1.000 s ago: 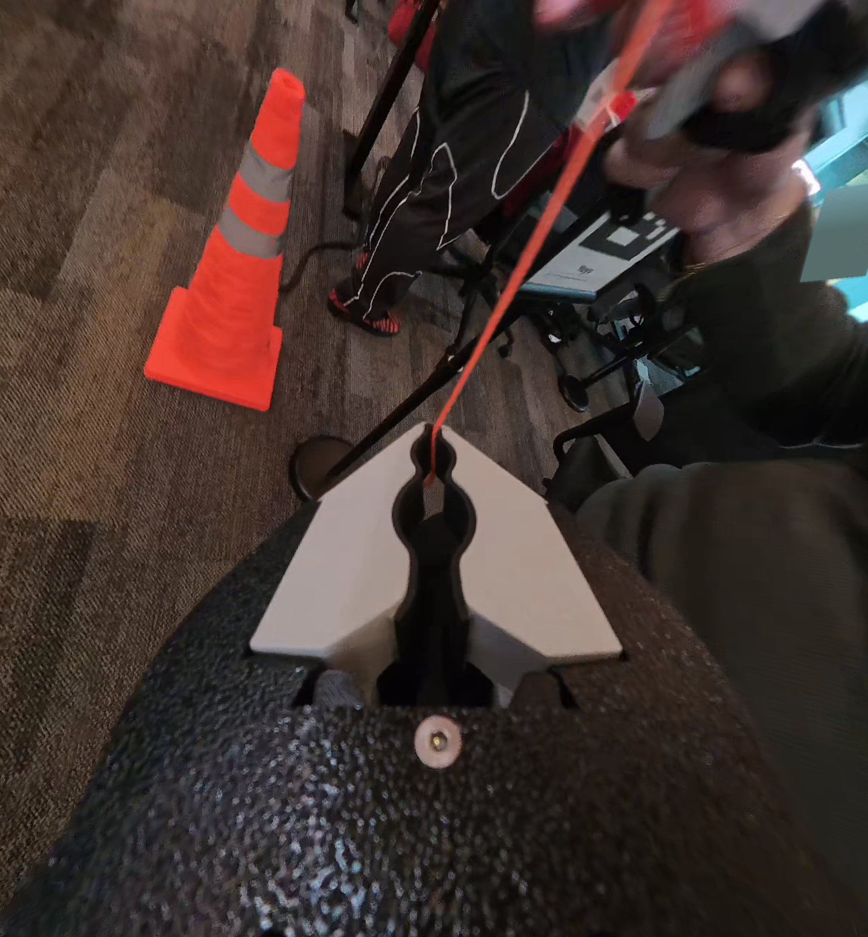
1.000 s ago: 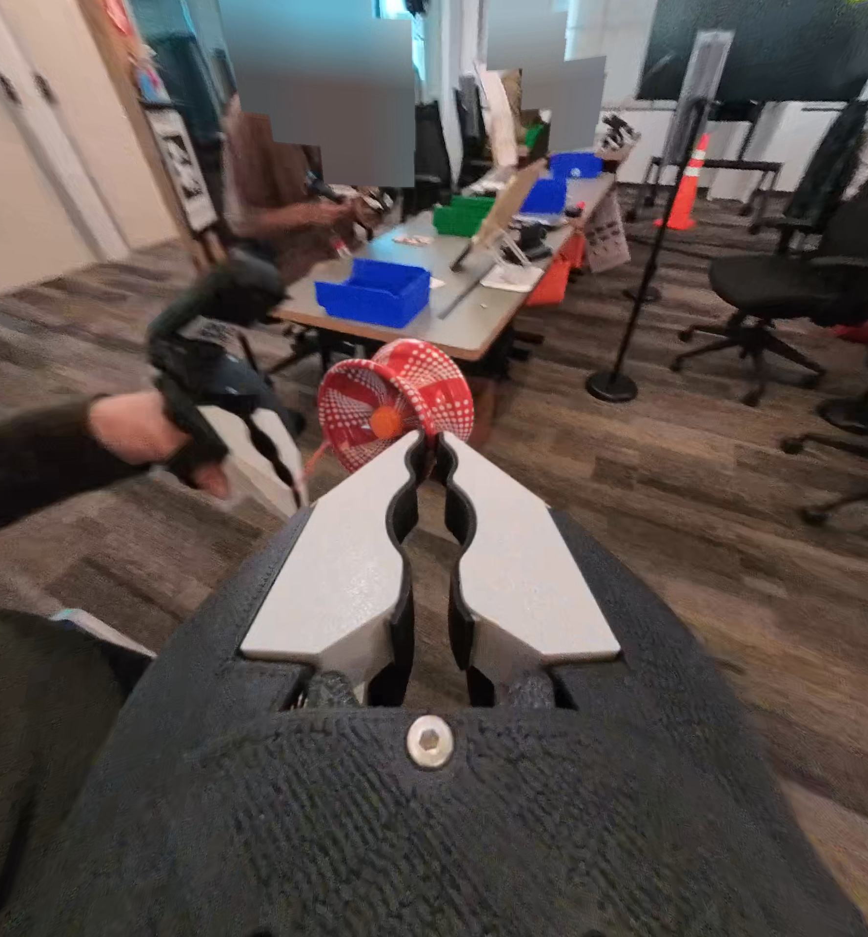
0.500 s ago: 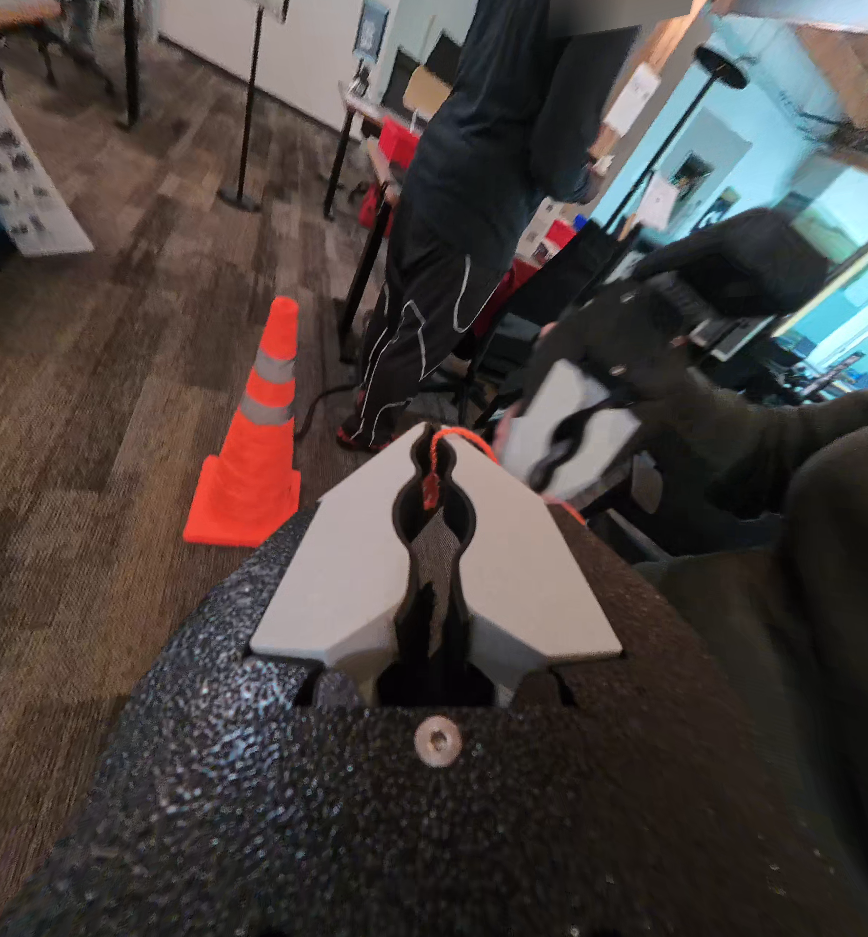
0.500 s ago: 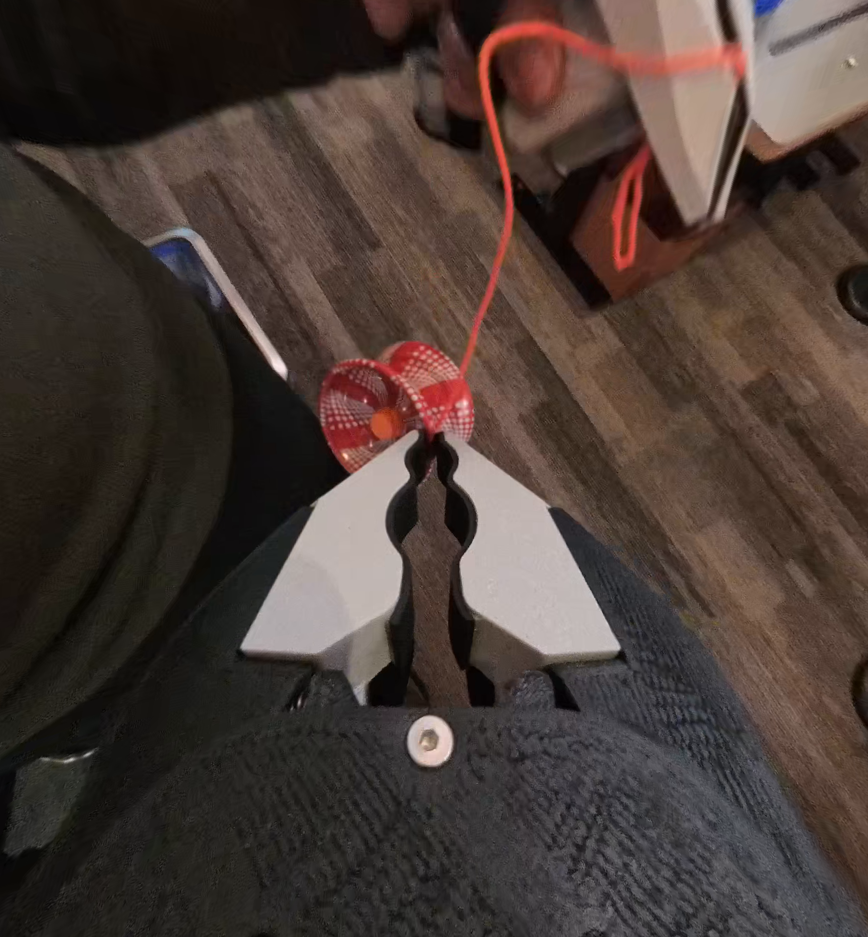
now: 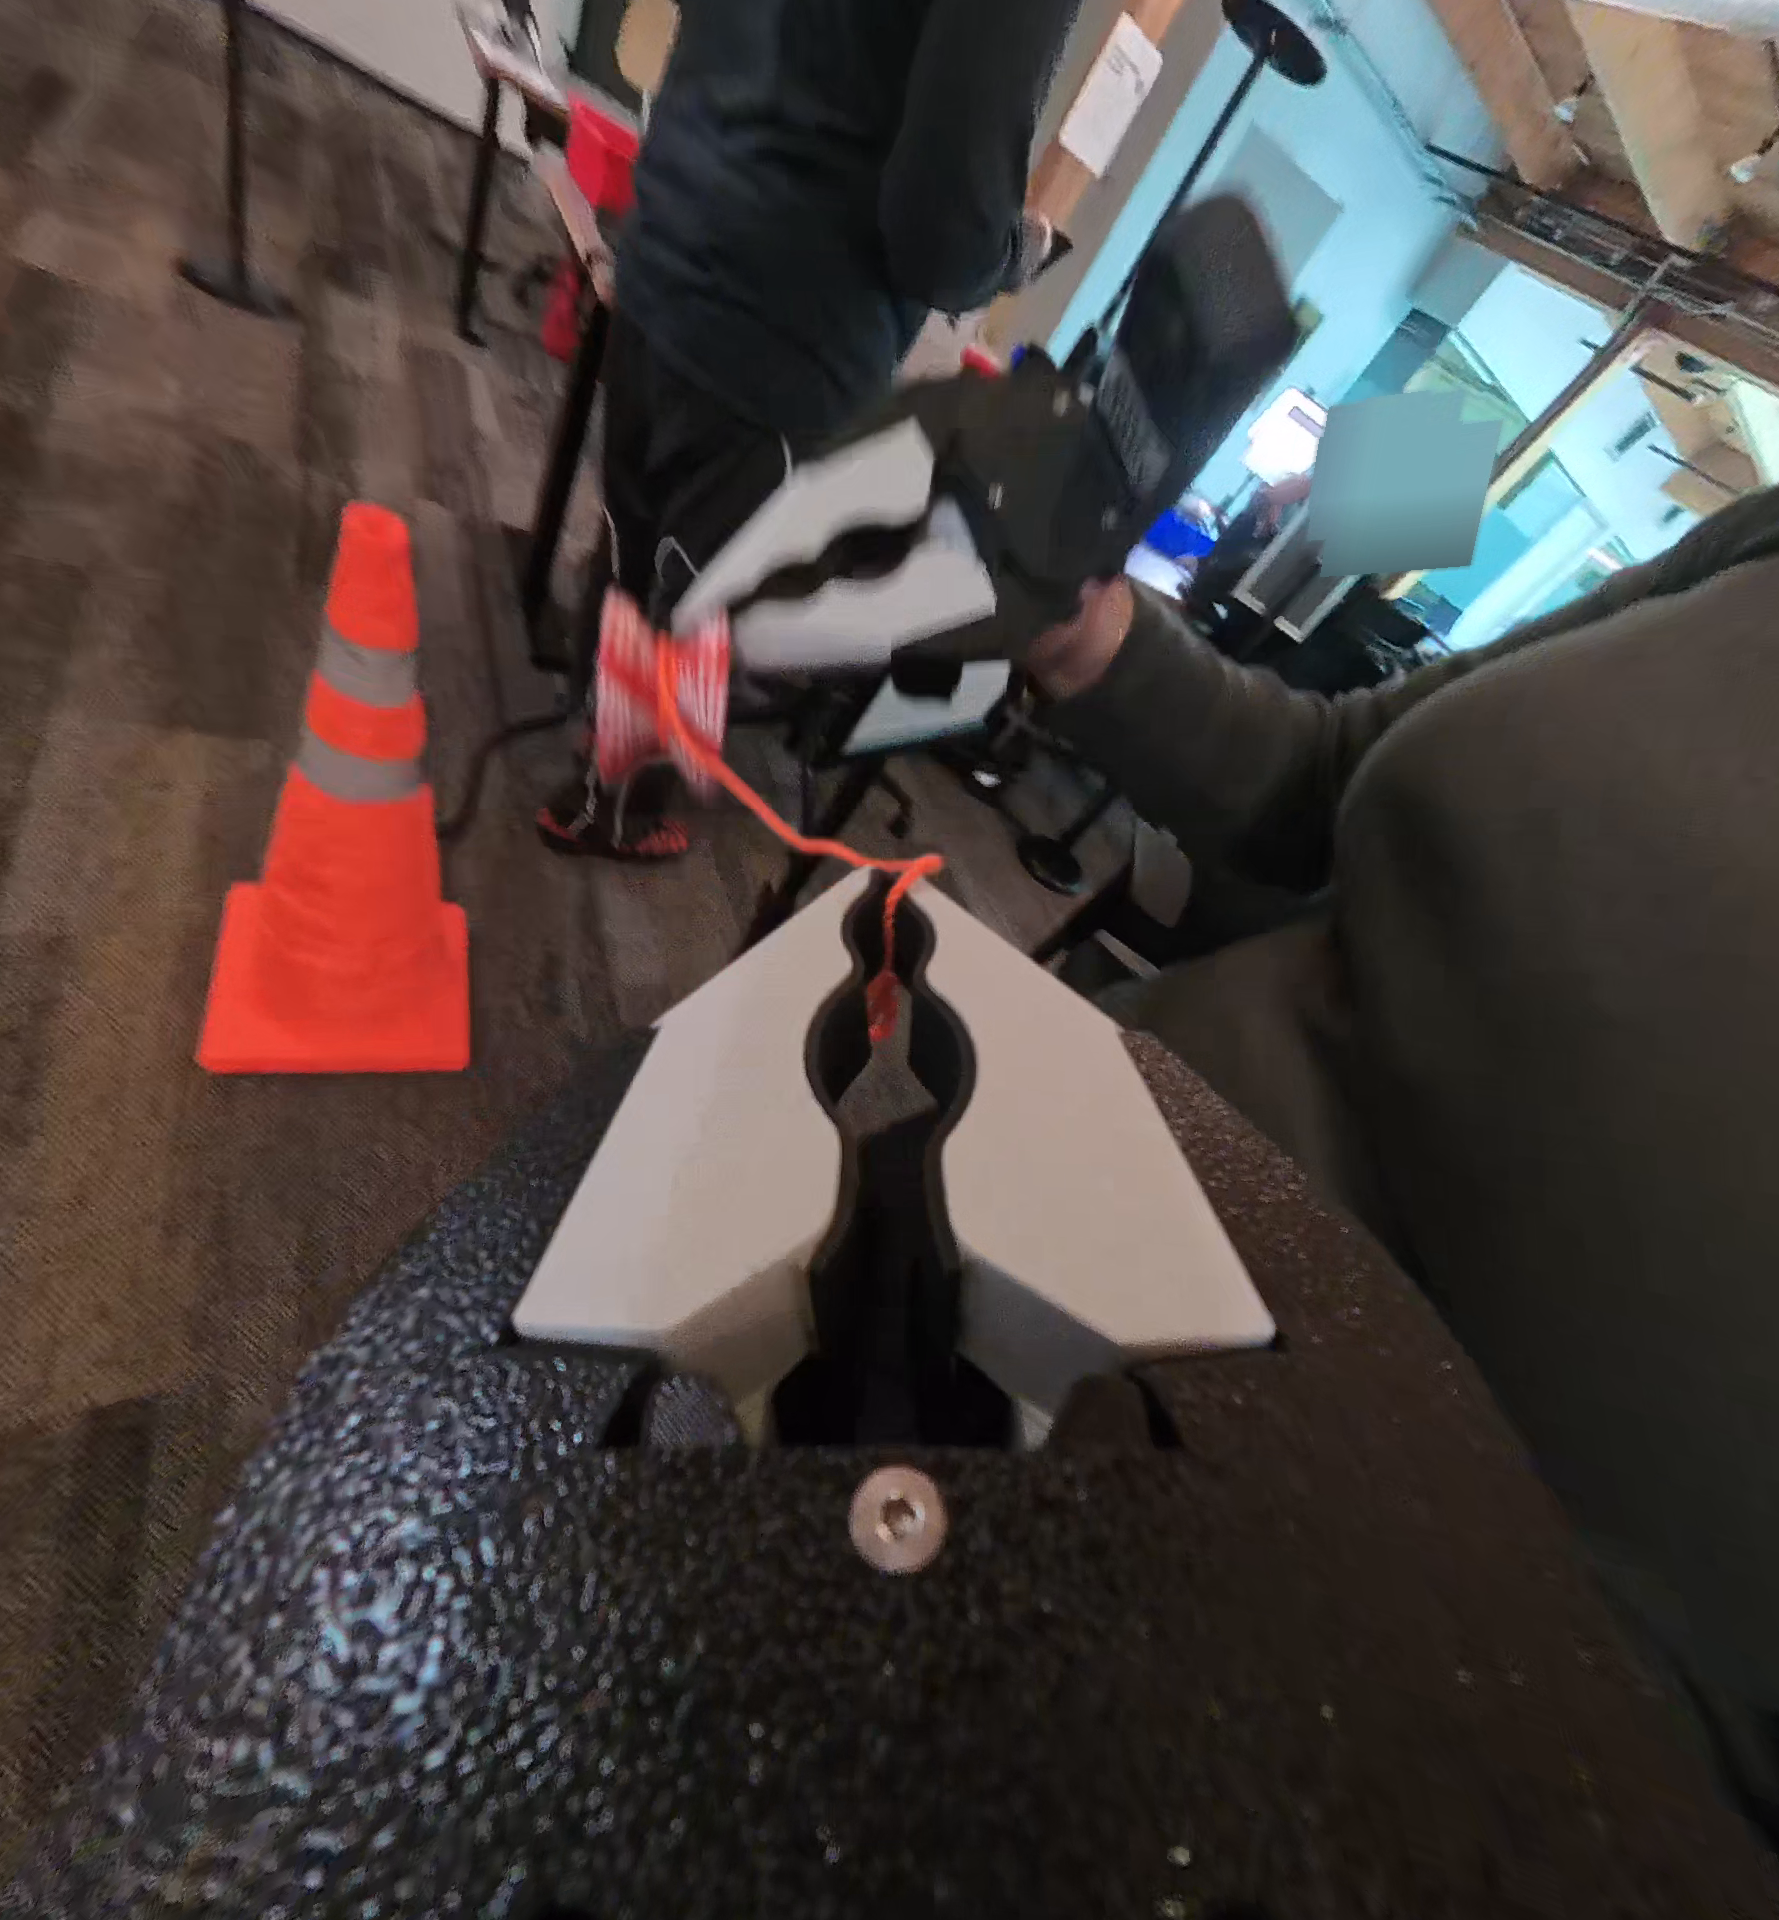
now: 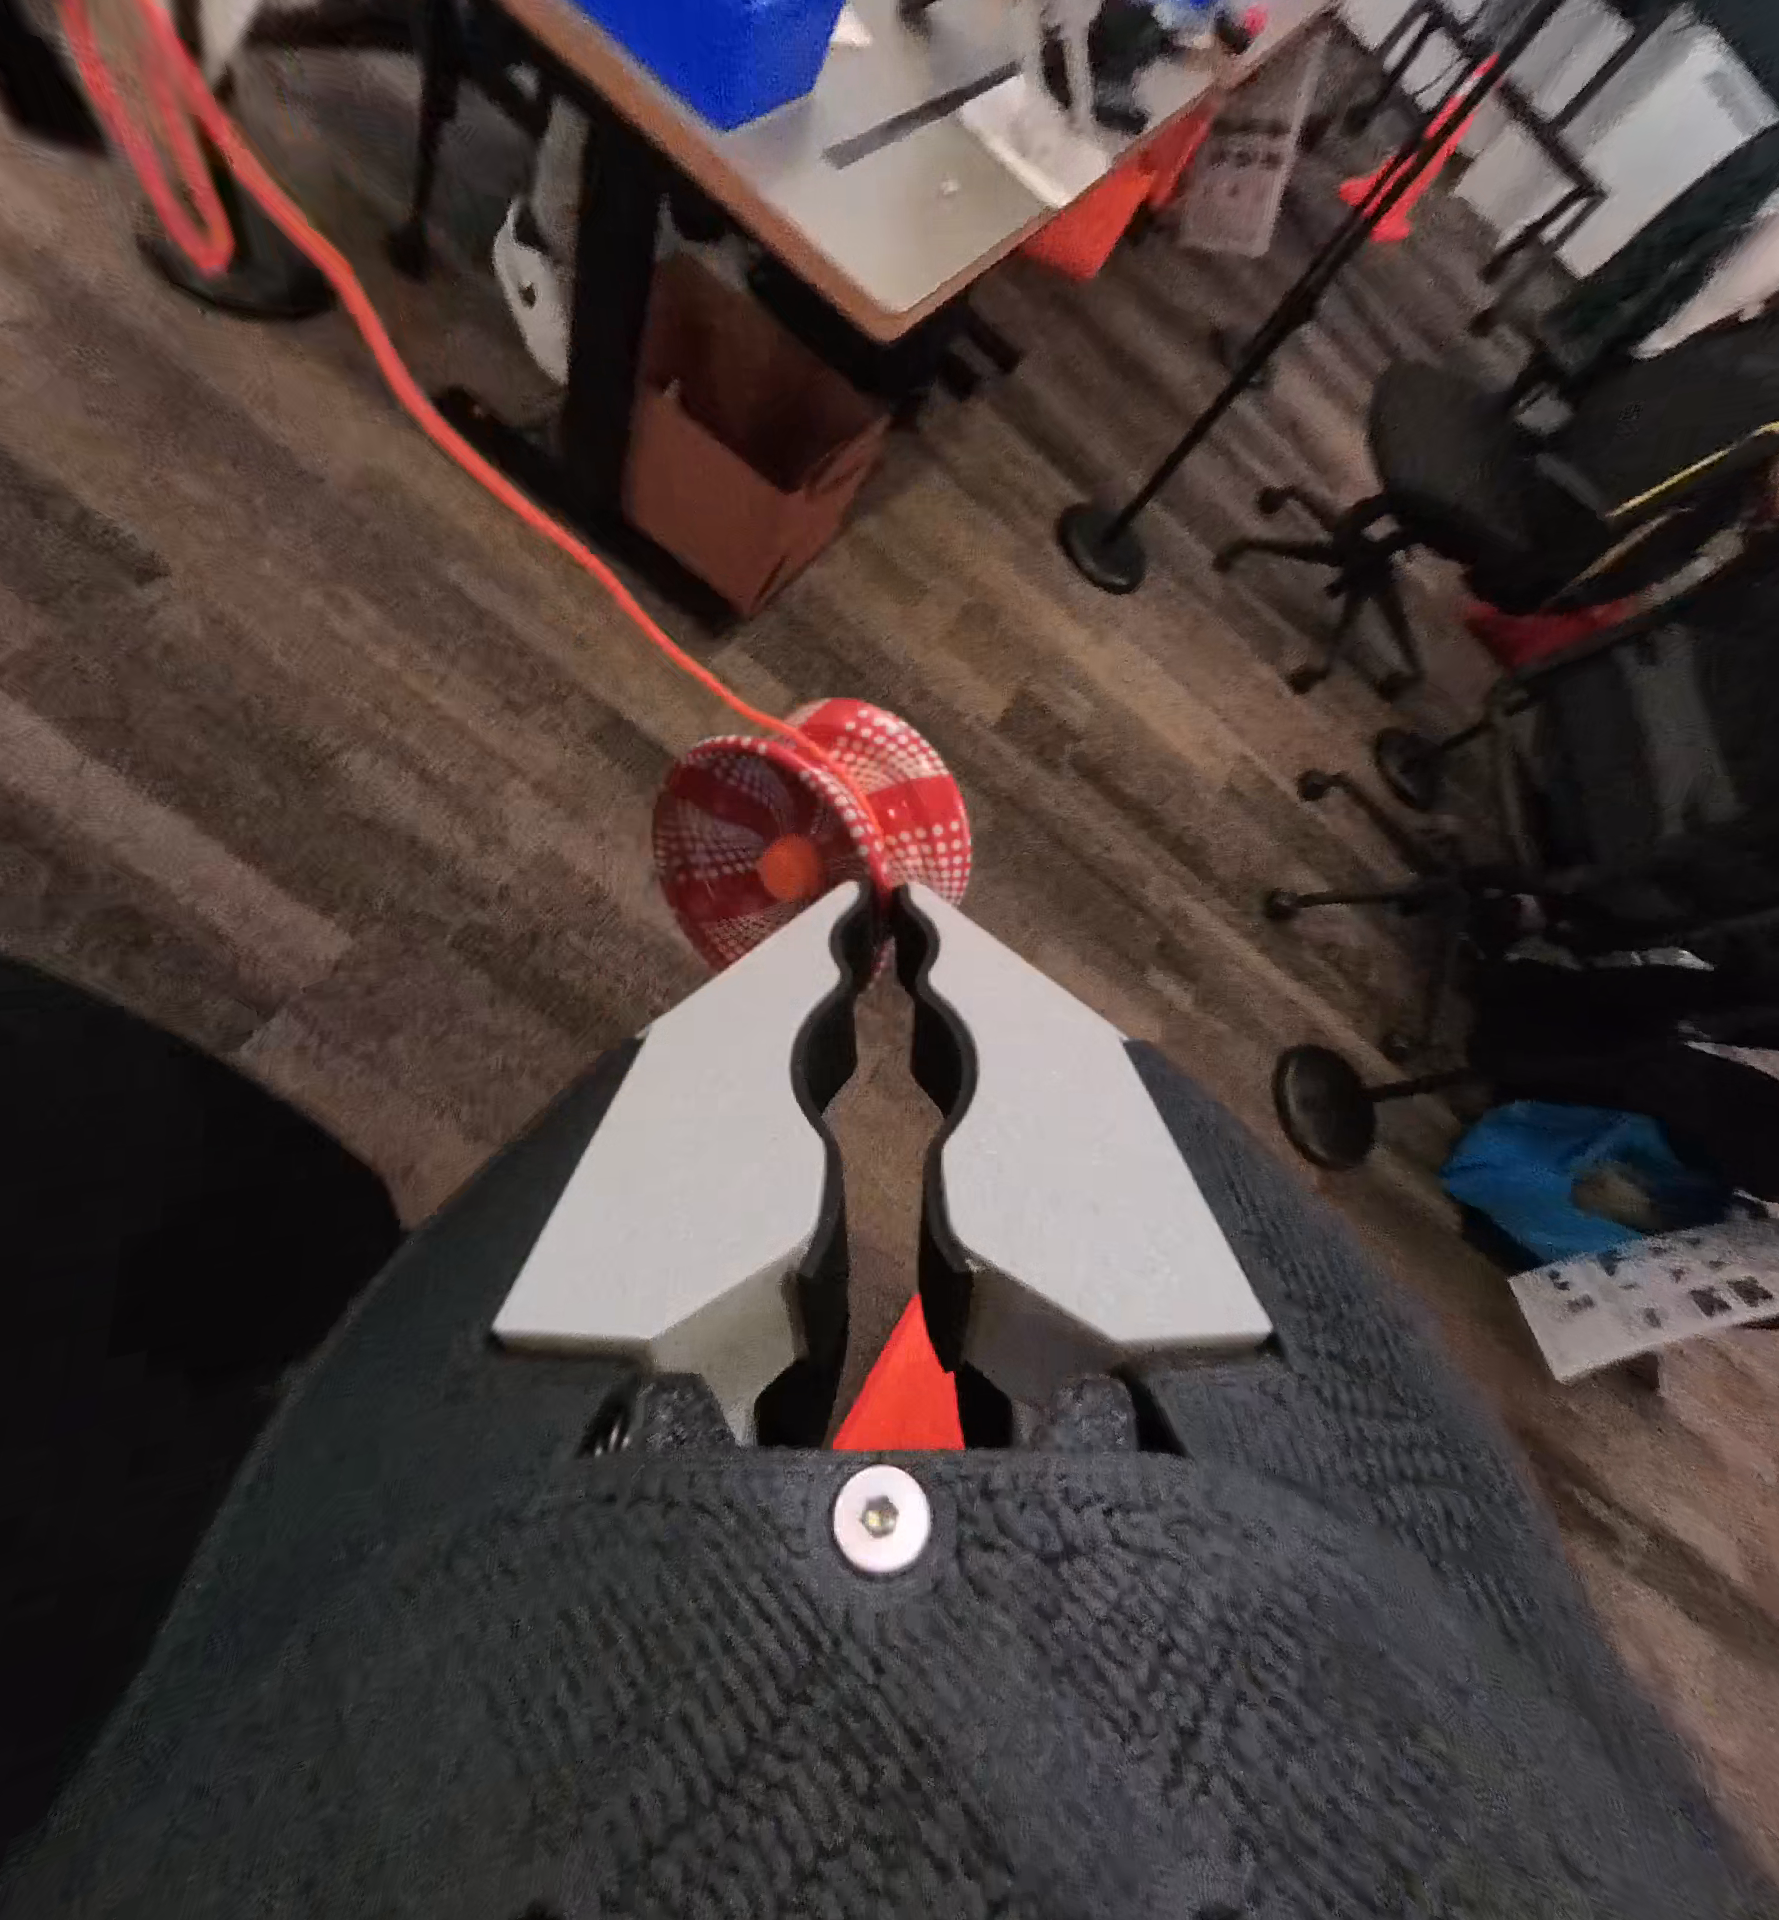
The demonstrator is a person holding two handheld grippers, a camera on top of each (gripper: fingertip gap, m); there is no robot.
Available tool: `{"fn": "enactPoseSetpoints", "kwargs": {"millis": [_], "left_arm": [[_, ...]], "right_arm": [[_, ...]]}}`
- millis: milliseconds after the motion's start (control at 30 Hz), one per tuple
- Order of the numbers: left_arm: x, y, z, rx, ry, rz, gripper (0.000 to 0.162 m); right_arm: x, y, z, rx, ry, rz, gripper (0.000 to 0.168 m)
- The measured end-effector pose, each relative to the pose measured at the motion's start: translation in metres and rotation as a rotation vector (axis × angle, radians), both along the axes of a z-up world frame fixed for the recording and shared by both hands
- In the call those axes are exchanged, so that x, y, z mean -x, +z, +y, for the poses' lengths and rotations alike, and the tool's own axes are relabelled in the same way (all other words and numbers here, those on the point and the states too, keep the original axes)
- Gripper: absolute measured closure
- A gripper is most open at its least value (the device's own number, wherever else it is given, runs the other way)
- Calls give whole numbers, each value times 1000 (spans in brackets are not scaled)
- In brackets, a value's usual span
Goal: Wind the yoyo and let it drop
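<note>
Above the grey-brown carpet, the right gripper (image 6: 880, 899) pinches the red white-dotted plastic yoyo (image 6: 812, 826); the left gripper (image 5: 890, 894) clamps its orange string (image 5: 760, 805). Winding looks underway. The next wrap needs tension.

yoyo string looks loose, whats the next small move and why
Probably one more wrap: carry the left gripper, shut on the orange string, around the groove of the yoyo. The right gripper pinches the yoyo at its tips, and a long, curving run of string lies unwound between the two, so dropping now seems premature.
</note>
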State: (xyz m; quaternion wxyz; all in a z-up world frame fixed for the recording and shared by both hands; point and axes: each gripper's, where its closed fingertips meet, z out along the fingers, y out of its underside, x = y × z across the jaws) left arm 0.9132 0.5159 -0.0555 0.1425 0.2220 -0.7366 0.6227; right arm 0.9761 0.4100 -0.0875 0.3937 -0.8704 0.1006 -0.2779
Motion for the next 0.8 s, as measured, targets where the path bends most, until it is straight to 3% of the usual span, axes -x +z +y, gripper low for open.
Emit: {"fn": "enactPoseSetpoints", "kwargs": {"millis": [133, 267, 367, 467, 600, 800], "left_arm": [[3, -53, 6, -179, -1, 145, 162], [4, -85, -8, -276, -36, 190, 162], [-8, -92, -21, -296, -52, 177, 162], [-31, -90, -35, -313, -75, 129, 162], [-58, -73, -53, -391, -107, -11, 162], [-78, -14, -54, -382, -4, -235, 162]], "right_arm": [[4, 48, 10, -282, 33, -29, 167], [44, 92, 38, -547, 287, 54, 167], [78, 109, 62, -613, 493, 110, 167], [106, 98, 84, -511, 655, 131, 168], [125, 58, 100, -290, 764, 153, 168], [102, 11, 92, -104, 634, 175, 167]]}}
